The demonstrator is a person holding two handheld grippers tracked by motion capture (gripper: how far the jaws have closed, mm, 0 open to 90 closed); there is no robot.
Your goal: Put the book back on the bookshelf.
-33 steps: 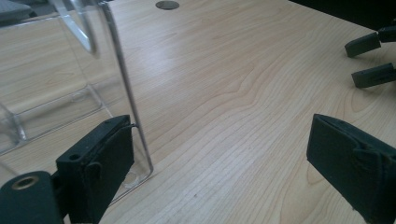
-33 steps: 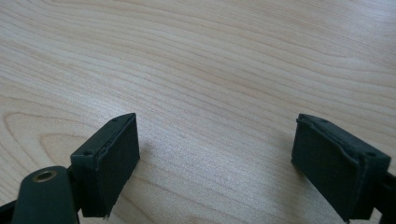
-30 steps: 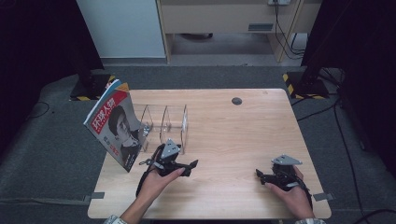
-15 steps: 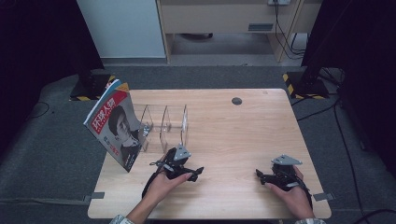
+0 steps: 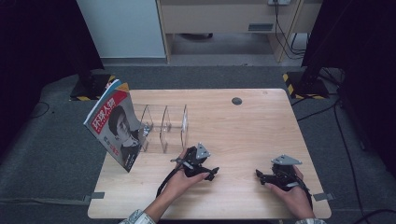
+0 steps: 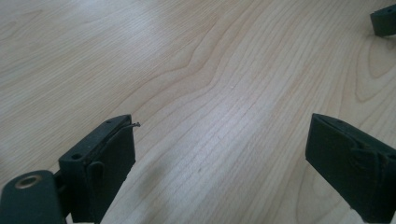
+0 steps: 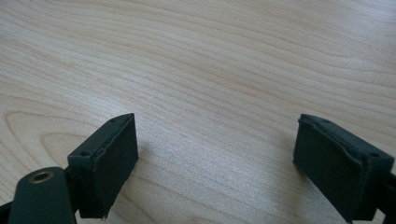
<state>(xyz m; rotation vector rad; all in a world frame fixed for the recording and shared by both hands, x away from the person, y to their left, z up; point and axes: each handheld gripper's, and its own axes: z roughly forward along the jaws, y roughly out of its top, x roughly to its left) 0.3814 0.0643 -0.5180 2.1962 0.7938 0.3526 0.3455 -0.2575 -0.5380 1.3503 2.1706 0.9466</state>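
Your left gripper [image 5: 211, 171] sat low over the worktop [image 5: 243, 126] near the middle of the front edge, fingers [image 6: 109, 158] spread wide, nothing between them but bare wood. Your right gripper [image 5: 262, 176] was near the front right corner, fingers [image 7: 112, 154] equally wide apart, also empty. The magazine [image 5: 114, 123] leaned upright at the left edge against the clear rack [image 5: 163, 127], well apart from both grippers.

Left tool [image 5: 211, 173]: we have drawn it away from the clear divider rack [image 5: 166, 127], rightward and toward our edge of the desk [image 5: 243, 126].
Left tool heading: its jaws, spread wide, now point more toward the right tool [image 5: 259, 175].
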